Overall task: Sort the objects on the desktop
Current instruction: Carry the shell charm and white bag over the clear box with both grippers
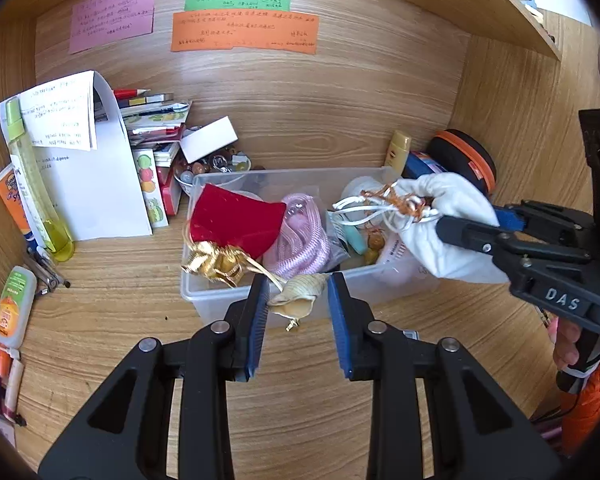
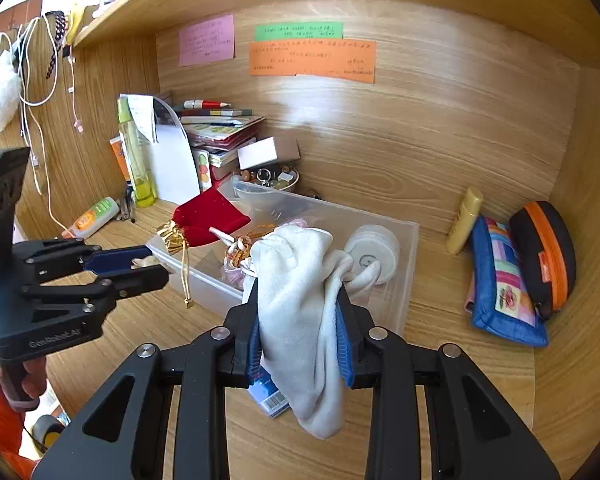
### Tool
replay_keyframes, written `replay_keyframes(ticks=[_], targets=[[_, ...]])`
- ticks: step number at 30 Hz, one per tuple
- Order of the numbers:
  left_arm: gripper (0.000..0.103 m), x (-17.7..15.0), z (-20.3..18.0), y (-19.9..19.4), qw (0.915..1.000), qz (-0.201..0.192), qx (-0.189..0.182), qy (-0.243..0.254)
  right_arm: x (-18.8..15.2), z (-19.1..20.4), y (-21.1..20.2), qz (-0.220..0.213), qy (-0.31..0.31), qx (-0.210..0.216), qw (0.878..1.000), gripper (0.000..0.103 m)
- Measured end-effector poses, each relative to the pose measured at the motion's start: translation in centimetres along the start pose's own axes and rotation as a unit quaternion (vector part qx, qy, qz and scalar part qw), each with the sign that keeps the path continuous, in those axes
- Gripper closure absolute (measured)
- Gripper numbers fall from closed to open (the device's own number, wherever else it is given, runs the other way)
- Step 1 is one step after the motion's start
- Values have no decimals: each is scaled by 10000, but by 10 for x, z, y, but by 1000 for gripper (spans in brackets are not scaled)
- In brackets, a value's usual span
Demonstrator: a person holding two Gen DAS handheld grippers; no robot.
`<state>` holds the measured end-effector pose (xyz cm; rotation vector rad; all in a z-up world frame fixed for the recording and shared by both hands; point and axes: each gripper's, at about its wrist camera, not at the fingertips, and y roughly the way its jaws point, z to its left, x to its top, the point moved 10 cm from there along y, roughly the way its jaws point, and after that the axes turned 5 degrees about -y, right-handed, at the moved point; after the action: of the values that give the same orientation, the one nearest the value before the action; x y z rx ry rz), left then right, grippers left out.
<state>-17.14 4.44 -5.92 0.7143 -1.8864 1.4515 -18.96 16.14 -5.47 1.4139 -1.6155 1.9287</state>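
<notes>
The right gripper (image 2: 298,320) is clamped on a white cloth pouch (image 2: 300,320). Both blue pads press the fabric from either side, and the pouch's lower end hangs below the fingers. Its drawstring neck, tied with white and copper cord, points away from the gripper toward the clear plastic bin (image 2: 404,240). The gripper points forward and downward, holding the pouch above the bin's right half, clear of the surface (image 2: 440,360). A hand is visible on the handle at the right edge of the left wrist view.

The left gripper (image 1: 298,300) also points forward and downward. Its jaws are narrowly apart, with a pale seashell (image 1: 296,292) between the fingertips. The shell touches the left pad. Contact with the right pad cannot be determined. The shell sits level with the bin's near wall.

Inside the bin lie a red velvet pouch (image 1: 236,220) with a gold ribbon, a pink coiled item (image 1: 300,240), and a round white container (image 2: 372,252).

Toward the right edge of the surface rest a gold tube (image 2: 464,220), a blue patchwork case (image 2: 504,284), and a black case with an orange zip (image 2: 544,256). In the far left corner stand papers, a stack of booklets, and a yellow-green bottle (image 1: 32,184). Coloured notes are fixed to the back panel.
</notes>
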Motion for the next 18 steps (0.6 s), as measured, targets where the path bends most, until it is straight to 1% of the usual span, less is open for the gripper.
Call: replay_keyframes(ticks=[6, 12, 18], targets=[[73, 12, 5, 8, 10000, 6, -9, -22, 2, -2, 21, 128, -80, -8, 9999, 76], [73, 18, 13, 28, 9998, 176, 27, -125, 4, -6, 36, 166, -44, 68, 9998, 76], [73, 24, 9, 41, 9997, 237, 25, -13, 9, -17, 45, 135, 36, 120, 9998, 76]])
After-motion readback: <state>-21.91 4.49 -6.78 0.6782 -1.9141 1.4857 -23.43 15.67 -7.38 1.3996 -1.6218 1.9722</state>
